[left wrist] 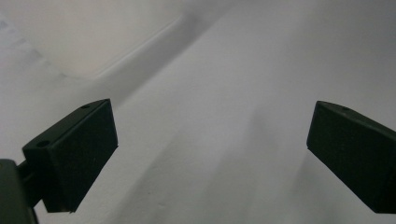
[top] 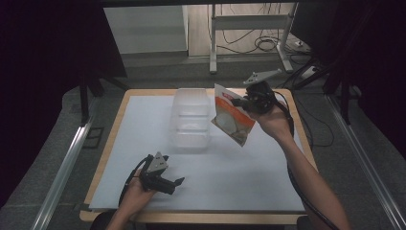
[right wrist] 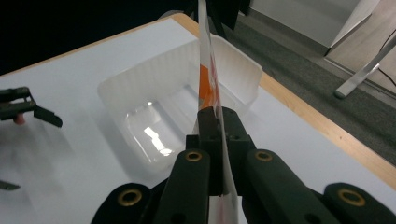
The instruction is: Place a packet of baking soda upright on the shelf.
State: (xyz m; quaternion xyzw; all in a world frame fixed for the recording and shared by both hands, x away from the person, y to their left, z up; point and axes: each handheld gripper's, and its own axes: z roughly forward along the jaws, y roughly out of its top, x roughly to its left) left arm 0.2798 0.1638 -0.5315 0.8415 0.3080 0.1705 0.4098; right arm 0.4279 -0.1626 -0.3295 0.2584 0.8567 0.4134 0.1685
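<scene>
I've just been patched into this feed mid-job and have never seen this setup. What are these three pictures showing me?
A person at a table holds a two-jaw hand tool in each hand. The high view looks down from above; the other two views come from cameras riding on each tool. The right gripper is shut on the edge of a flat orange-and-white packet, lifted in the air beside a clear plastic tub. The left gripper rests low over the white surface, jaws open, holding nothing.

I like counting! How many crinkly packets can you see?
1. The orange-and-white packet hangs in the air, pinched by the right gripper, beside the clear plastic bin.
</scene>
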